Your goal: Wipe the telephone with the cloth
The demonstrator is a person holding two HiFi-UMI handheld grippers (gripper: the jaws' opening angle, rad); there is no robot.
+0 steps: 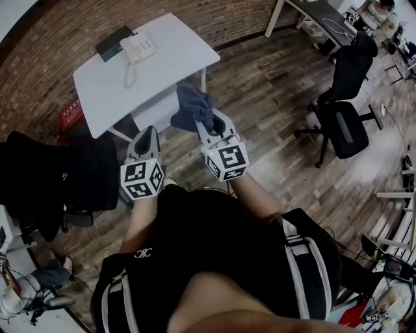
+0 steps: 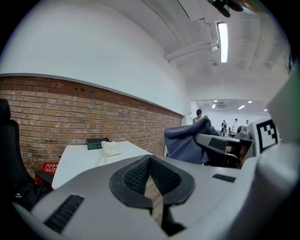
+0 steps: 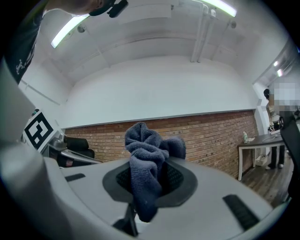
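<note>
A white telephone (image 1: 138, 47) sits at the far end of a white table (image 1: 175, 45), its handset lying beside it; the same telephone (image 2: 110, 148) shows small in the left gripper view. My right gripper (image 1: 211, 121) hovers in the air short of the table's near edge, shut on a bunched blue-grey cloth (image 1: 192, 107). In the right gripper view the cloth (image 3: 149, 159) bulges up out of the jaws and hangs below them. My left gripper (image 1: 149, 135) is beside it, shut and holding nothing; its pads (image 2: 136, 176) nearly meet.
A dark flat box (image 1: 114, 43) lies next to the telephone. A black chair draped with dark clothing (image 1: 58, 175) stands at left, a red box (image 1: 70, 114) under the table, a black office chair (image 1: 344, 110) at right, another desk (image 1: 325, 16) beyond it. People stand far off.
</note>
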